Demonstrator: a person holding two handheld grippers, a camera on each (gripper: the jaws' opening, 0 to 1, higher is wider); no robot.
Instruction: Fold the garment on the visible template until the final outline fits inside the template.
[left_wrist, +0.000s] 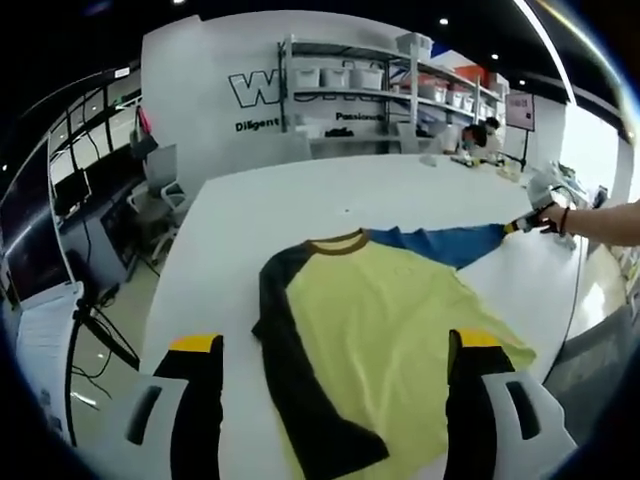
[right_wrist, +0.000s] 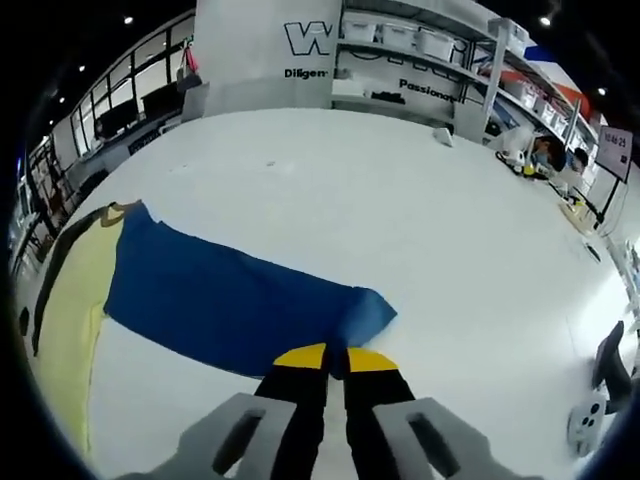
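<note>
A long-sleeved shirt lies flat on the white table (left_wrist: 250, 210). Its body is yellow (left_wrist: 390, 310), with a brown collar (left_wrist: 338, 243), a black sleeve (left_wrist: 290, 350) and a blue sleeve (left_wrist: 440, 243). My left gripper (left_wrist: 335, 345) hovers open above the shirt's lower part, jaws wide apart with nothing between them. The blue sleeve (right_wrist: 220, 295) is stretched out flat away from the yellow body (right_wrist: 70, 290). My right gripper (right_wrist: 335, 360) is shut on that sleeve's cuff end. In the left gripper view the right gripper (left_wrist: 527, 222) sits at the sleeve's far tip, held by a hand (left_wrist: 560, 215).
Metal shelves (left_wrist: 350, 90) with white bins stand beyond the table's far end, under wall lettering. A person (left_wrist: 485, 138) sits at the back right. Desks and chairs (left_wrist: 150, 200) line the left side. An office chair (right_wrist: 612, 370) stands off the table's right edge.
</note>
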